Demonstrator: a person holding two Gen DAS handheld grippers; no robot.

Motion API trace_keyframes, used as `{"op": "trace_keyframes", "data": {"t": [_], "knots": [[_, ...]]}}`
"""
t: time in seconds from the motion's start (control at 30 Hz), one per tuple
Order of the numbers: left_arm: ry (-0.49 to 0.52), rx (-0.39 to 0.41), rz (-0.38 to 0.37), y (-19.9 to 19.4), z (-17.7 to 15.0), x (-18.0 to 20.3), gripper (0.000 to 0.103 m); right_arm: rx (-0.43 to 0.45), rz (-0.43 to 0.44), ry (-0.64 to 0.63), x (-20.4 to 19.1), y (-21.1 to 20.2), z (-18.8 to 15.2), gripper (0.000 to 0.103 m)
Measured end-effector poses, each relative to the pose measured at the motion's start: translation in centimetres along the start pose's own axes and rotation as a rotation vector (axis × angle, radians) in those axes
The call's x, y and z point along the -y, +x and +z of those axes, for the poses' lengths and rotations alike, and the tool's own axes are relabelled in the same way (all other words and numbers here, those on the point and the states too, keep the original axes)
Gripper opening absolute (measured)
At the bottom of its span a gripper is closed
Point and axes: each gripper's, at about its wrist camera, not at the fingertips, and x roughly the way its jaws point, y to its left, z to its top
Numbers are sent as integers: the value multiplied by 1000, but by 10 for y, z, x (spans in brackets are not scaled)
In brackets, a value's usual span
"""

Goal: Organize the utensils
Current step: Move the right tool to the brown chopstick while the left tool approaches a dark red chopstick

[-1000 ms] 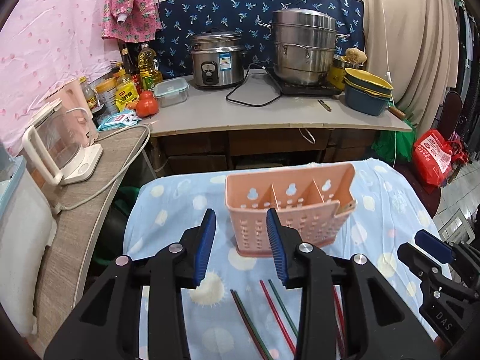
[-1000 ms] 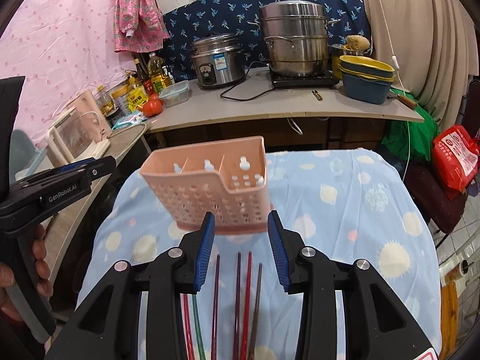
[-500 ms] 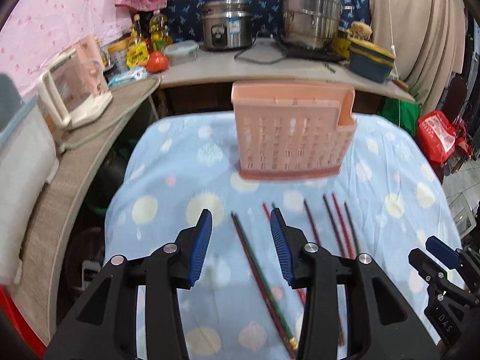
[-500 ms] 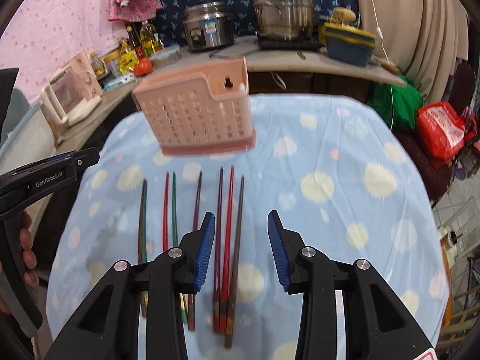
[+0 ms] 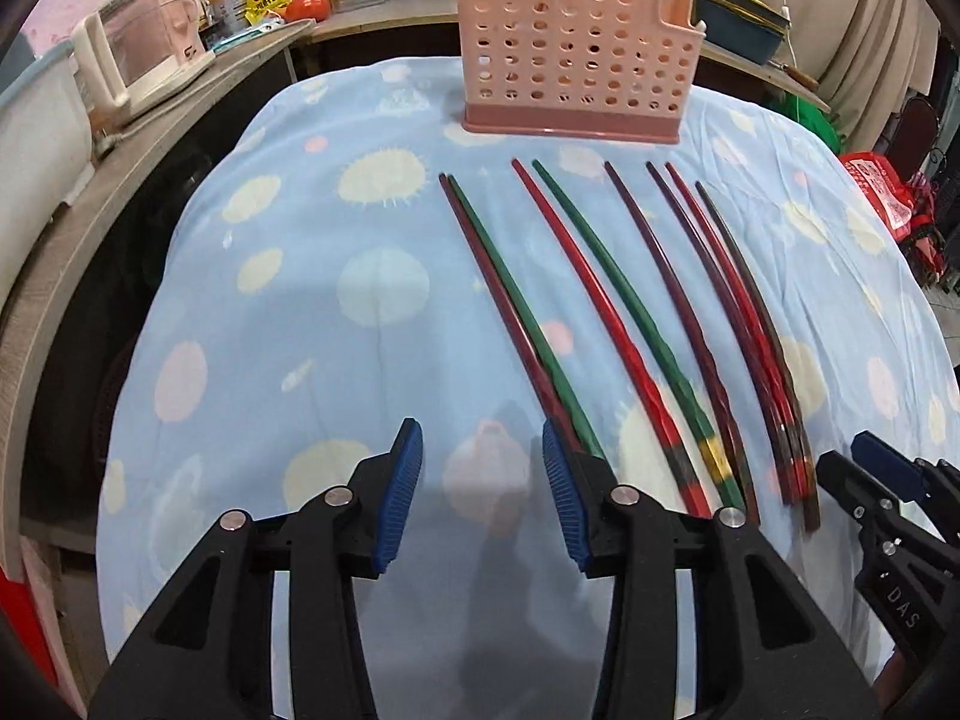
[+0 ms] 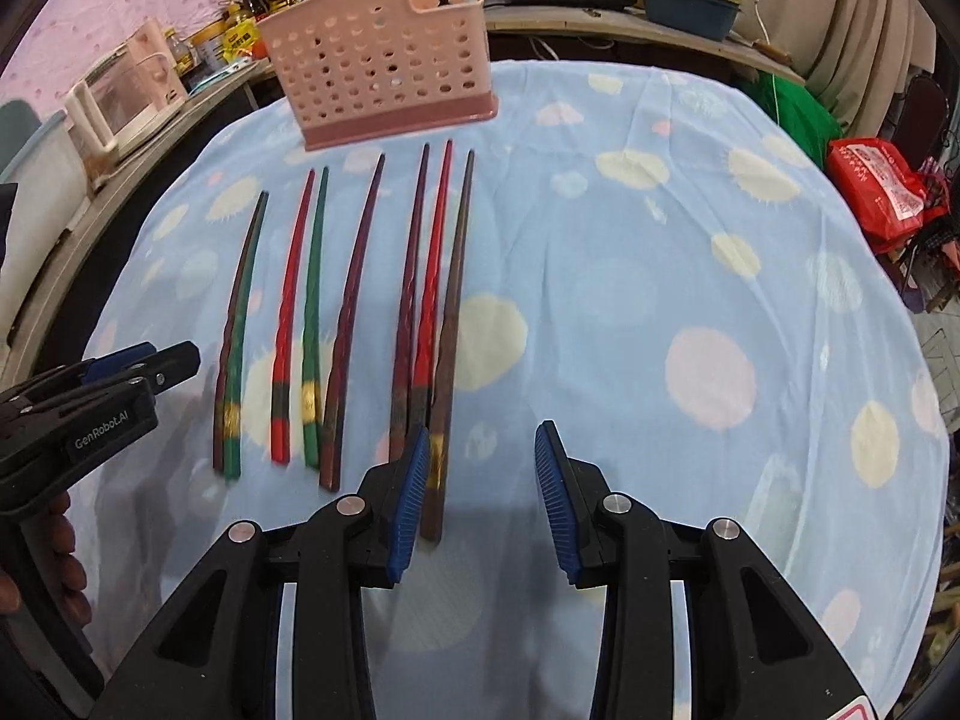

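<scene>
Overhead, both claws hang above a tabletop (image 5: 270,312) draped in blue cloth with pale dots. Eight chopsticks (image 5: 600,312) lie in a row across its middle, their tips toward a pink perforated holder (image 5: 570,54) at the far edge. The left claw (image 5: 480,492) is opening, nothing between its pads; the right claw (image 6: 483,492) is released, empty. Behind, a cluttered counter (image 6: 600,18) carries pots and bowls.

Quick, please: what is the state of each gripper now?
Left gripper: jaws opening, nothing between them.
Right gripper: open, holding nothing.
</scene>
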Motion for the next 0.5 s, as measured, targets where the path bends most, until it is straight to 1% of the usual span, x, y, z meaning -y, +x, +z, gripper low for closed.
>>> {"op": "trace_keyframes", "data": {"t": [0.1, 0.13, 0.2, 0.3, 0.33, 0.37, 0.5], "knots": [[9, 11, -13, -4, -11, 3, 53, -18, 14, -7, -5, 1, -9, 36], [14, 14, -13, -4, -13, 4, 54, -21, 14, -14, -7, 2, -10, 36], [22, 12, -16, -3, -16, 6, 55, -20, 6, -25, -9, 3, -11, 35], [27, 3, -15, 0, -17, 8, 55, -16, 0, -13, -4, 3, -12, 29], [25, -1, -11, 1, -18, 7, 55, -15, -5, -7, -1, 3, -12, 23], [19, -4, -7, 2, -18, 6, 54, -14, -11, 0, 3, 2, -12, 21], [3, -22, 4, 8, -19, 2, 55, -14, -8, 24, 11, 2, -10, 21]]}}
